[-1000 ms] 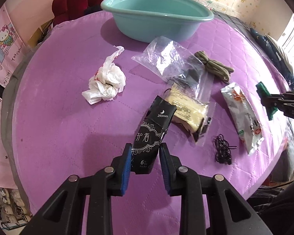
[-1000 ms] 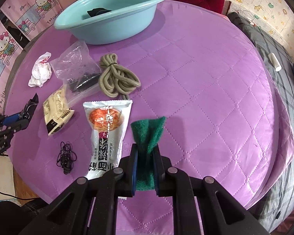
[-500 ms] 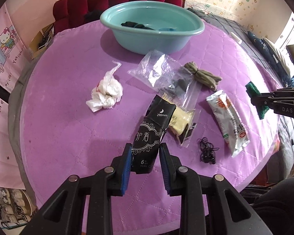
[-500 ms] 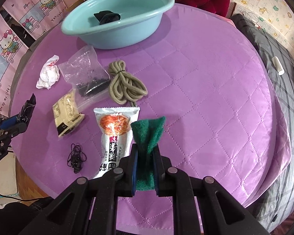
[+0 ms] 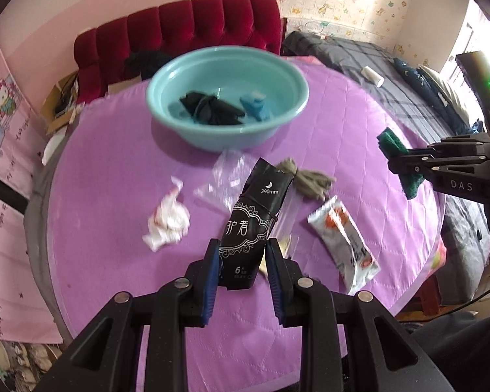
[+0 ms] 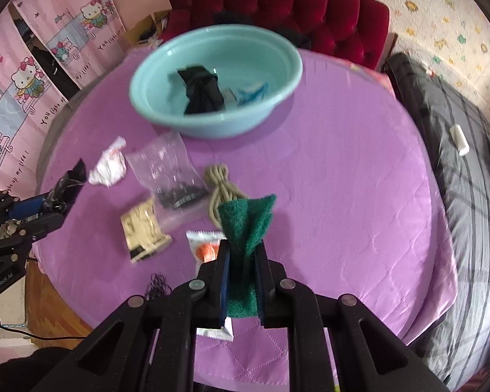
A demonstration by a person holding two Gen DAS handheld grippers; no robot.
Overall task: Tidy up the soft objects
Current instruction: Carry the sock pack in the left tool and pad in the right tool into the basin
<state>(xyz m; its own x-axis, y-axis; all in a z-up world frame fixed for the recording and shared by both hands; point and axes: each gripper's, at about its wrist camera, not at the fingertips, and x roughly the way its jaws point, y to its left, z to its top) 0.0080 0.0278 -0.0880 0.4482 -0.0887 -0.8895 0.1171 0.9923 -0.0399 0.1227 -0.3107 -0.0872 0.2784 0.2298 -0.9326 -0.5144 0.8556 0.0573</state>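
My left gripper (image 5: 242,254) is shut on a black pad packet (image 5: 254,225) and holds it above the purple table (image 5: 114,163). My right gripper (image 6: 243,261) is shut on a green scouring pad (image 6: 245,228), also in the air; it shows in the left wrist view (image 5: 398,163) at the right. The teal basin (image 5: 227,111) stands at the far side and holds a black cloth (image 5: 209,107) and a blue item (image 5: 254,104). On the table lie a crumpled white tissue (image 5: 168,223), a clear bag (image 6: 170,173), an olive rope (image 5: 310,179), a snack pouch (image 5: 343,238) and a beige packet (image 6: 143,232).
A black cord tangle (image 6: 156,284) lies near the table's front edge. A red sofa (image 5: 179,32) stands behind the table, a grey bed (image 6: 457,163) to the right, and pink Hello Kitty hangings (image 6: 32,75) to the left.
Both grippers have risen with their loads and tilted toward the basin, so the table looks smaller and the basin's inside shows. The items on the table have not moved.
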